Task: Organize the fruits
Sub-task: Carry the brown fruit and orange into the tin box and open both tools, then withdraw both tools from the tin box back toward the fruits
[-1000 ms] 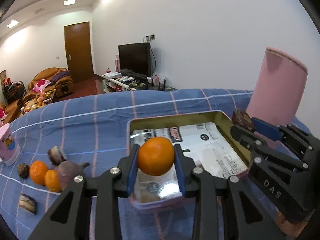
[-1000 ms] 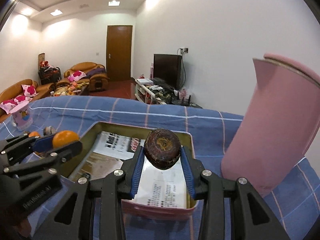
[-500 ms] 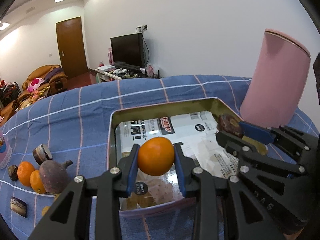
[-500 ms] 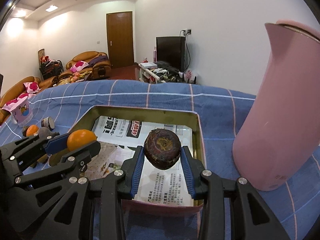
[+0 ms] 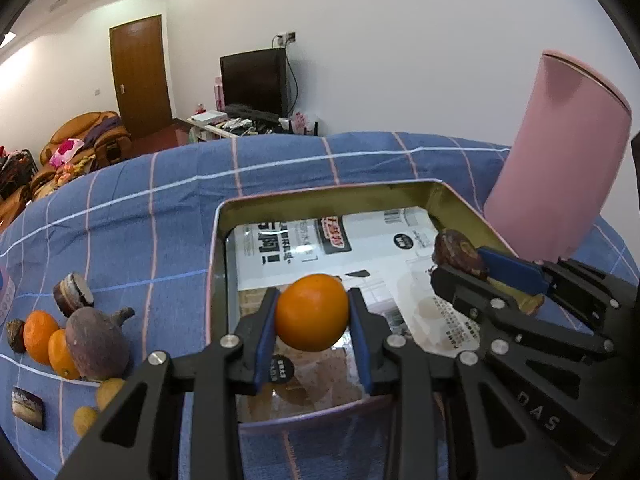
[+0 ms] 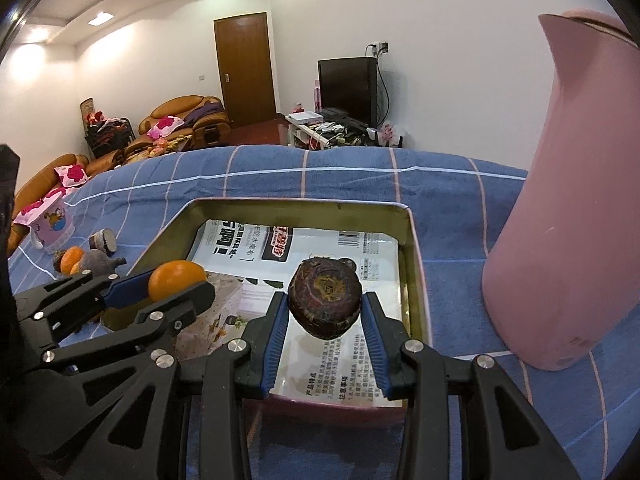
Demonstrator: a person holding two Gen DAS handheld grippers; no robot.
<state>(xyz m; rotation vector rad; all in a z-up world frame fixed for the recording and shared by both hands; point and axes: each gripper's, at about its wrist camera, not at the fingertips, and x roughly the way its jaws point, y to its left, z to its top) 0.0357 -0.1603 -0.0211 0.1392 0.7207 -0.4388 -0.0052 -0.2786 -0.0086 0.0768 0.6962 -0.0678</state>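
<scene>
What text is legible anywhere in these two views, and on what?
"DAS": embossed on the right gripper body, left wrist view.
Chinese headline and red-black logo on the printed sheets lining the tin tray: visible, too blurred to quote.
Barcode and fine print on those sheets: too small.
Pink cup: cartoon only.

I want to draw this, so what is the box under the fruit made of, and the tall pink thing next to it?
The box looks like thin metal, a tin: its inner walls are golden and shiny, with a rolled rim. Printed paper lines the bottom. The tall pink thing looks like smooth, matte plastic or coated metal; the pictures cannot settle which.
</scene>
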